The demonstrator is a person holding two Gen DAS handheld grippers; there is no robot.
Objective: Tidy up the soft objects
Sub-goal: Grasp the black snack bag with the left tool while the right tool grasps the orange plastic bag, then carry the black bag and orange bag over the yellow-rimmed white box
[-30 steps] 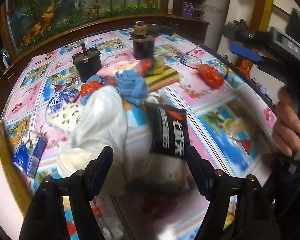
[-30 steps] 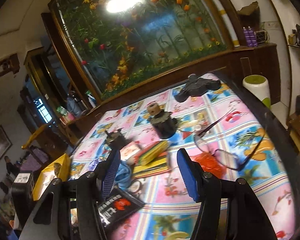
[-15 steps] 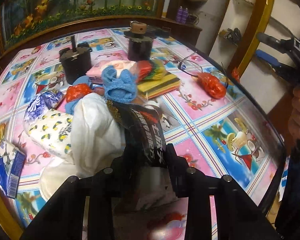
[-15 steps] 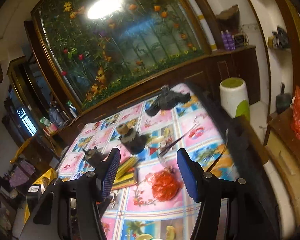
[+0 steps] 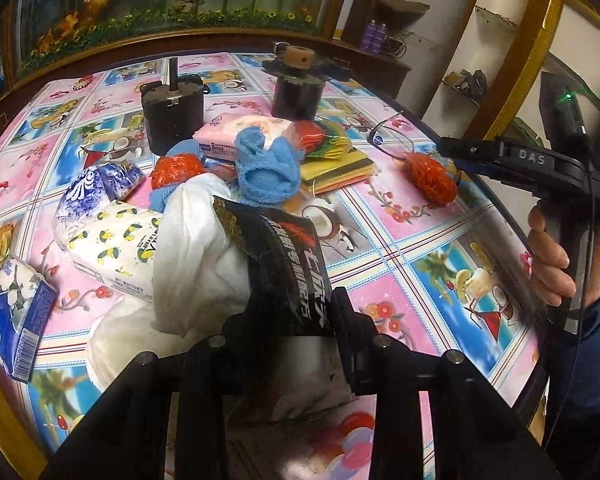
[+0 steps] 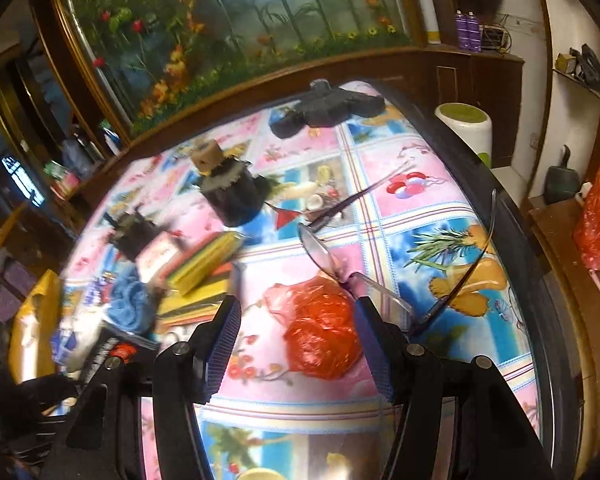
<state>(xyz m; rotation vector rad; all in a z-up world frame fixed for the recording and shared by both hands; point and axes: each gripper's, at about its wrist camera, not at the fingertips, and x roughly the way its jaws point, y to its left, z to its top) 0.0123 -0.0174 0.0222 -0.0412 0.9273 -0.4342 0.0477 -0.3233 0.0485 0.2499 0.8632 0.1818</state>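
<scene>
Jaws of my left gripper [image 5: 296, 304] clamp the black packet [image 5: 288, 264], while my right gripper [image 6: 296, 344] gapes around the red bag [image 6: 320, 332].

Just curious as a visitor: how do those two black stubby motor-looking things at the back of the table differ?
The left black motor looks boxy with a thin bare shaft sticking up; the right black motor is round, topped by a toothed disc and a tan hub. The left one touches the soft pile; the right one stands behind it. Both are black and upright.
</scene>
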